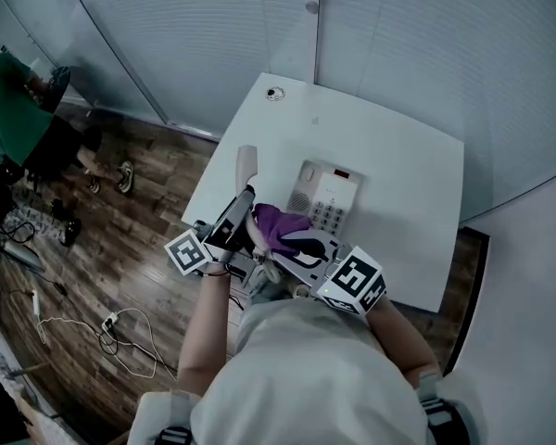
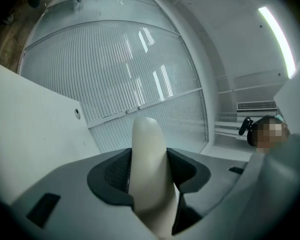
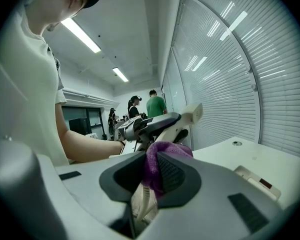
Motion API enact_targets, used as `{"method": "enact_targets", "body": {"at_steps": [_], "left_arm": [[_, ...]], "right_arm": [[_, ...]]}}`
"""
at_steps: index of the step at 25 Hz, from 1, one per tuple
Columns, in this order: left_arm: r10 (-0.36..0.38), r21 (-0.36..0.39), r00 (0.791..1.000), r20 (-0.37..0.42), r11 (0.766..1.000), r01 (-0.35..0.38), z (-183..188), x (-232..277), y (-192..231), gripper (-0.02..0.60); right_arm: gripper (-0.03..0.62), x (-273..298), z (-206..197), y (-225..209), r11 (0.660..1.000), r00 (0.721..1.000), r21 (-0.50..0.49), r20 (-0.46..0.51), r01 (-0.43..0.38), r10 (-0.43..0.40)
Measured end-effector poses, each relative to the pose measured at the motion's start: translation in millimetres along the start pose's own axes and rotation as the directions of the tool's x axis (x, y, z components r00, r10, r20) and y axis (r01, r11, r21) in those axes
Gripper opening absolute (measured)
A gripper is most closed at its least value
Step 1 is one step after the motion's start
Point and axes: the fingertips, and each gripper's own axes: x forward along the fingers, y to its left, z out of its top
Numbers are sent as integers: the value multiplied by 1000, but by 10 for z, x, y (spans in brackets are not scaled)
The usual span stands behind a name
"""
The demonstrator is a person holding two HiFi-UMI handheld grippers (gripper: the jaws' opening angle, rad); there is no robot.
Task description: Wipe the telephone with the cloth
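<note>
Looks like we're mid-wipe, on the handset part. The white desk [image 1: 417, 184] carries the telephone base [image 1: 326, 193], just beyond both tools. The left hand-held gripper [image 2: 149, 176] is clamped on the handset [image 2: 149, 154], which is lifted off the base and tilted up. The right hand-held gripper [image 3: 152, 176] pinches the purple cloth [image 3: 162, 156] close beside it. Next move, I'd guess, is to rub the cloth along the handset while keeping the left grip firm.
</note>
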Motion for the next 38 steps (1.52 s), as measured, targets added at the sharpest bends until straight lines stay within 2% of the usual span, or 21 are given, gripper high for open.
{"method": "enact_targets", "body": {"at_steps": [13, 17, 22, 27, 30, 32, 35, 38], "left_arm": [[52, 40, 998, -30, 998, -51, -11, 49, 7, 222], [104, 60, 992, -68, 993, -100, -79, 125, 145, 222], [156, 73, 981, -113, 986, -148, -201, 245, 305, 222], [214, 87, 964, -158, 975, -203, -341, 316, 462, 222], [269, 135, 943, -195, 960, -246, -419, 352, 578, 222], [281, 179, 934, -219, 953, -245, -457, 399, 613, 221], [299, 205, 923, -244, 946, -252, -532, 444, 679, 222], [357, 256, 896, -265, 922, -292, -610, 457, 793, 221]], "right_arm": [[80, -78, -116, 101, 1000, 999, 18, -37, 12, -11], [80, -153, -158, -8, 998, 998, 22, -37, 53, -52], [80, -354, -232, -256, 988, 988, 28, -41, 151, -150], [80, -583, -260, -487, 965, 967, 64, -27, 254, -253], [80, -707, -241, -642, 943, 947, 82, -10, 321, -321], [80, -781, -213, -742, 926, 930, 94, 3, 365, -367], [80, -893, -168, -880, 897, 902, 118, 28, 426, -432], [80, -996, -129, -999, 873, 878, 149, 54, 464, -476]]}}
